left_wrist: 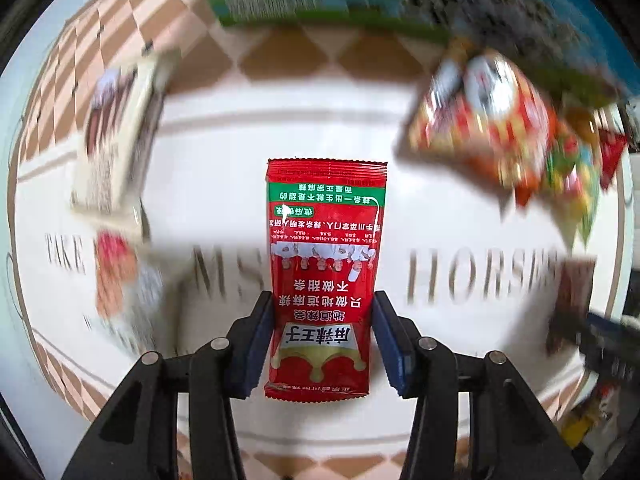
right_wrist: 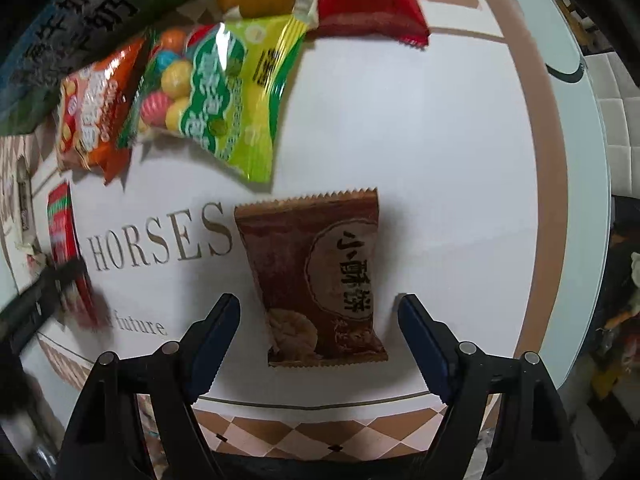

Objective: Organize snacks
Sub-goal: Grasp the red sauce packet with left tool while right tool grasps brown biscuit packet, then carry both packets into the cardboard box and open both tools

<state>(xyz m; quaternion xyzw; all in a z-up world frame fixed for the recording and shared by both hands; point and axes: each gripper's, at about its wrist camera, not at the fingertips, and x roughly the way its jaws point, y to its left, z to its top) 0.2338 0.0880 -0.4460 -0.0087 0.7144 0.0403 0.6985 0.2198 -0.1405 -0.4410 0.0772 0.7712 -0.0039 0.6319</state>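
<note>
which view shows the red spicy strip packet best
The left wrist view: the red spicy strip packet sits centred and sharp, its whole front visible between the left gripper pads, which press its sides. The right wrist view catches it only as a narrow, partly blurred sliver at the left edge.

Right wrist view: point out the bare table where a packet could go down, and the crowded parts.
Free: the white tabletop right of the brown biscuit packet, below the red packet, out to the tan border. Crowded: upper left, where the green candy bag and orange packet overlap; the far left holds the red spicy-strip packet.
</note>
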